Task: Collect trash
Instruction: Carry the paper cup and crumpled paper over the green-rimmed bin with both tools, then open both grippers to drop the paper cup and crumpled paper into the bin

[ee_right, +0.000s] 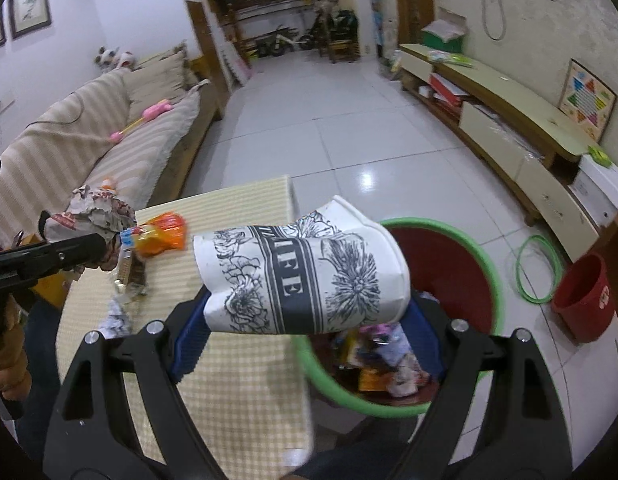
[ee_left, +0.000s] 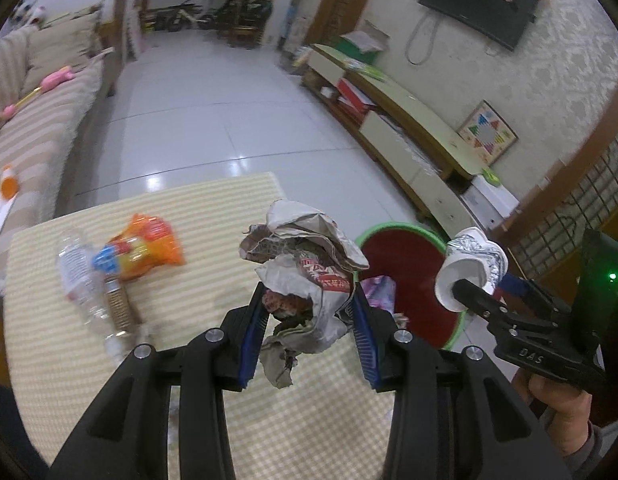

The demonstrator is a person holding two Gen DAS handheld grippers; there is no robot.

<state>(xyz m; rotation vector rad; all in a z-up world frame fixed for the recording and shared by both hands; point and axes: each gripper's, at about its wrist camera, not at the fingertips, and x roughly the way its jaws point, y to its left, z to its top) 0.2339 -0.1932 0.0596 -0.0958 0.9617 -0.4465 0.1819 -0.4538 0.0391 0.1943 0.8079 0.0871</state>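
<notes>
Your left gripper (ee_left: 309,324) is clamped on a crumpled wad of grey-and-red printed newspaper (ee_left: 305,276); the blue pads (ee_left: 251,340) press its lower half from both sides, so the loose upper folds fan out above the fingers. You hold it raised over the yellow-checked tablecloth-covered table (ee_left: 213,208), close to the table's right edge, which keeps it off the remaining litter.

Your right gripper (ee_right: 309,320) is closed on a squashed white paper cup with black floral print (ee_right: 305,276). The cup lies sideways across the fingers, mouth to the right, its wall flattened by the grip. It sits partly above the rim of the green-rimmed red plastic trash bin (ee_right: 481,264), which stands on the floor just beside the table and already contains mixed wrappers. This position appears chosen so that opening the fingers drops the cup straight in.

An orange snack packet (ee_left: 149,248) and a clear crushed plastic bottle (ee_left: 79,272) lie on the table's left side, untouched; judge collection as partly complete
</notes>
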